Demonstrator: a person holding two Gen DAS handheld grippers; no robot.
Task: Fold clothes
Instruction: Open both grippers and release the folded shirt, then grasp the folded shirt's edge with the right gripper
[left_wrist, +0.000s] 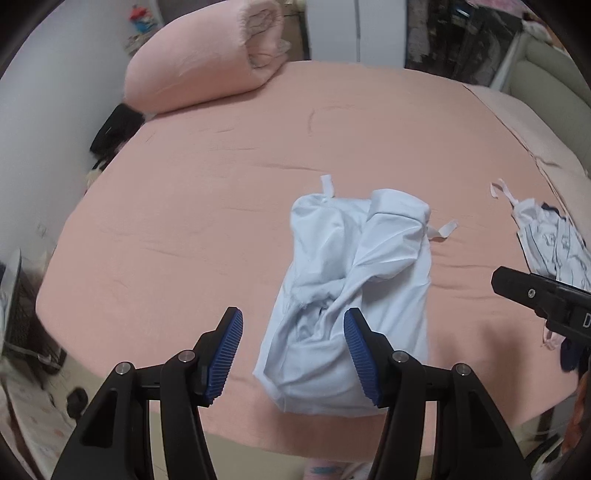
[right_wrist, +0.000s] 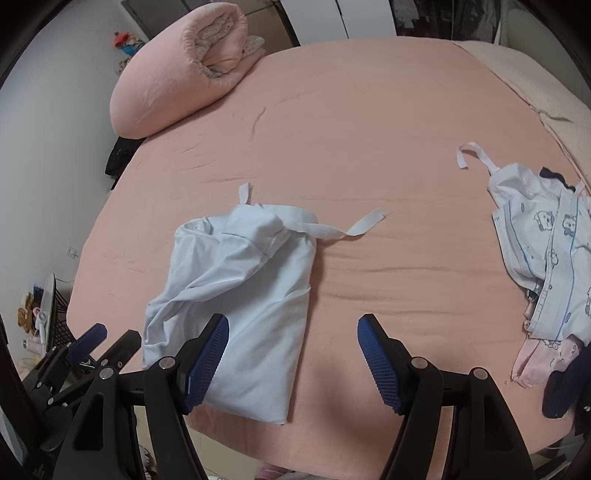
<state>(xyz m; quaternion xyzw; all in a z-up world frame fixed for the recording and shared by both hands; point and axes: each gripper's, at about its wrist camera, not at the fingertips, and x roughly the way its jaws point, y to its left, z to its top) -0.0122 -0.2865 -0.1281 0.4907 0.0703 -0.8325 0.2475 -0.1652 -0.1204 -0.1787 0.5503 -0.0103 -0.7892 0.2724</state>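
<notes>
A pale blue garment (left_wrist: 354, 280) with white straps lies partly folded and rumpled on the pink bed (left_wrist: 221, 184), near the front edge. It also shows in the right wrist view (right_wrist: 240, 295). My left gripper (left_wrist: 293, 354) is open and empty, hovering just above the garment's near end. My right gripper (right_wrist: 291, 362) is open and empty, with its left finger over the garment's near right part. The right gripper's body shows in the left wrist view (left_wrist: 546, 299); the left gripper shows in the right wrist view (right_wrist: 88, 347).
A heap of unfolded clothes (right_wrist: 546, 266) with printed light fabric, pink and dark pieces lies at the bed's right edge. A rolled pink quilt (right_wrist: 177, 70) sits at the far left corner. A wall (left_wrist: 44, 110) runs along the left side.
</notes>
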